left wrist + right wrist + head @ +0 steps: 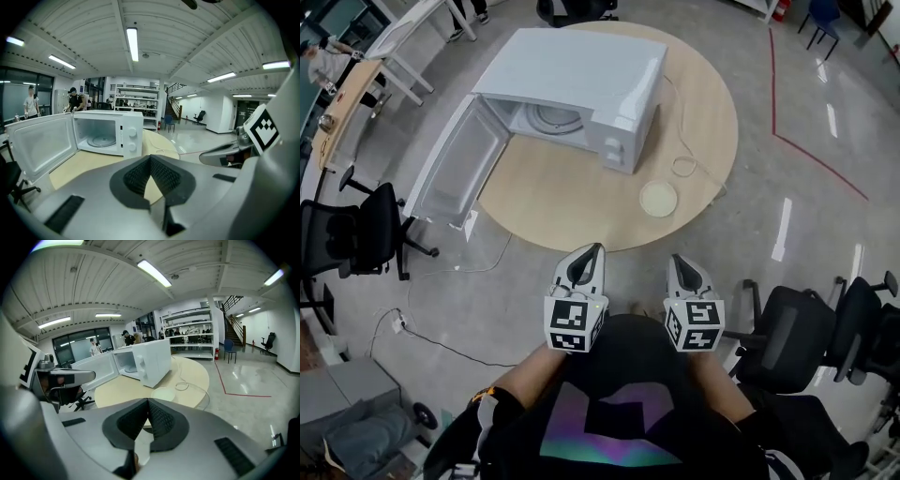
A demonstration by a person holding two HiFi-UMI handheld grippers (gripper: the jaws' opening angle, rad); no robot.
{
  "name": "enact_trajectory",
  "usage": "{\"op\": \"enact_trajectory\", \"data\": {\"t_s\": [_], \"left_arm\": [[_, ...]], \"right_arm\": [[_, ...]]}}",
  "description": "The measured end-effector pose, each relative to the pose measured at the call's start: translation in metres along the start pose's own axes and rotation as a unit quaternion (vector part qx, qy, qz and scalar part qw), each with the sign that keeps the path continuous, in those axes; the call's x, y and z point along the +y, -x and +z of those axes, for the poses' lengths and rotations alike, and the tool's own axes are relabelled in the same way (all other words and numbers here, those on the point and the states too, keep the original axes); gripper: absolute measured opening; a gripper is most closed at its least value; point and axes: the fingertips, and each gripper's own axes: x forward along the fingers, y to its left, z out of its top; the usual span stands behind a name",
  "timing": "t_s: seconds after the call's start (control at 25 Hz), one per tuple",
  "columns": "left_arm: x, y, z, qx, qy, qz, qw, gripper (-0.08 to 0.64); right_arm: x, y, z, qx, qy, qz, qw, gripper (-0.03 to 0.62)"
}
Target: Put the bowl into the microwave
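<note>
A white microwave point(581, 89) stands on the round wooden table point(712, 112) with its door point(455, 164) swung wide open to the left and the glass turntable showing inside. A pale shallow bowl point(658, 199) rests on the table near its front edge, right of the microwave. My left gripper point(596, 248) and right gripper point(677, 259) hover close to my body, short of the table edge, both shut and empty. The right gripper view shows the bowl point(164, 393) ahead of the closed jaws. The left gripper view faces the open microwave point(108, 133).
A white cable loop point(682, 167) lies on the table behind the bowl. Black office chairs stand at the left point(366, 230) and right point(797, 337). A power cord point(441, 342) trails over the floor. Red floor tape point(806, 150) runs at the right. People stand far back point(72, 99).
</note>
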Motion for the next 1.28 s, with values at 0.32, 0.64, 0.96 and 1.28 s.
{"op": "enact_trajectory", "data": {"t_s": [0.32, 0.64, 0.96, 1.28], "left_arm": [[0.050, -0.025, 0.019, -0.009, 0.003, -0.040, 0.9992, 0.046], [0.080, -0.037, 0.028, -0.016, 0.004, -0.077, 0.9969, 0.046], [0.098, -0.040, 0.032, -0.022, -0.003, -0.108, 0.9939, 0.046], [0.111, -0.041, 0.039, -0.032, -0.009, -0.118, 0.9925, 0.046]], "right_arm": [[0.013, -0.040, 0.029, 0.012, -0.001, -0.049, 0.999, 0.015], [0.023, -0.056, 0.041, 0.017, -0.021, -0.089, 0.996, 0.015], [0.016, -0.058, 0.047, 0.010, -0.055, -0.135, 0.989, 0.015], [0.012, -0.063, 0.059, 0.000, -0.059, -0.154, 0.986, 0.016]]}}
